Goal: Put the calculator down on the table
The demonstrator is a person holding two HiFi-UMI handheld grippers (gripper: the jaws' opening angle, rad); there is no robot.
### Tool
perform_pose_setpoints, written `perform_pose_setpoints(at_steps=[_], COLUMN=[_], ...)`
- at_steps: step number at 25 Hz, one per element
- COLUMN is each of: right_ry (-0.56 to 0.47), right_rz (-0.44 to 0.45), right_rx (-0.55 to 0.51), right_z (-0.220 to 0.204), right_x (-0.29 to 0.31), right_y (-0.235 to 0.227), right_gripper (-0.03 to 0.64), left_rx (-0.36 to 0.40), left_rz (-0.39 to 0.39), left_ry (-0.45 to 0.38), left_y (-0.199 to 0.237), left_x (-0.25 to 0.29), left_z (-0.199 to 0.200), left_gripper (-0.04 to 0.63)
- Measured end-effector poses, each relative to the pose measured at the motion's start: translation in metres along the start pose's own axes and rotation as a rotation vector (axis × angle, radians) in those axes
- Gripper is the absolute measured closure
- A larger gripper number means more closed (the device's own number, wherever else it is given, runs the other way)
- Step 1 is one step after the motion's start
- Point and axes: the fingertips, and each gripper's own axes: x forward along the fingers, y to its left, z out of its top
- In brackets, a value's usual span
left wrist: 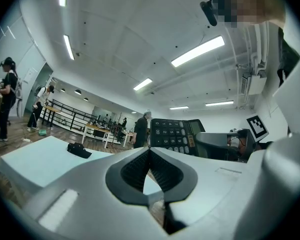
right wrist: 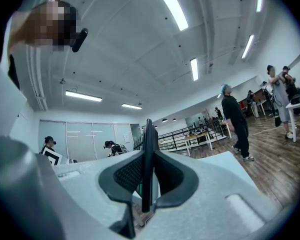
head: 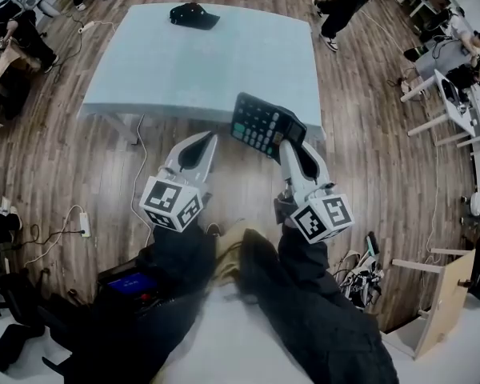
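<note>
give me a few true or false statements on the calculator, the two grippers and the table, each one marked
1. The black flat calculator is clamped edge-on between the jaws of the right gripper. True.
2. The black flat calculator lies flat on the pale blue rectangular table. False: it is held up at the table's near edge.
3. The left gripper grips the black cloth cap. False: its jaws are together on nothing, and the cap lies at the table's far side.
4. The calculator's keypad faces toward the left gripper. True.
</note>
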Motion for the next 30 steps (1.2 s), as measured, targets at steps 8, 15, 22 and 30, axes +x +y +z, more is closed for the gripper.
perform_pose_setpoints(at_steps=[8,15,22,30], right_ry=[-0.007,-0.036,-0.081,-0.111], right_rz=[-0.009,0.078,0.134,0.146], right_rx=[0.023,0.047,0.033,0.049], right_z=[-0.003,0.001,0.036,0.062], right_x=[0.02,0.096,0.174,0.232], right_y=[-0.024,-0.053,-0.112,-0.181], right_gripper=[0.563,0.563,0.563,0.563], left_rx=[-0.007,0.05,0.093,0.138], left_rz=[0.004,0.082,0.103,0.062], left_ry=[0.015,-0.016,-0.066,-0.061], left_y=[0.015,0.07,0.107,0.119], left_x=[0.023,0.07,0.162,0.261], left_z=[-0.008,0.013,0.047,0.066], left_gripper=[0.598,0.598,0.598,0.598])
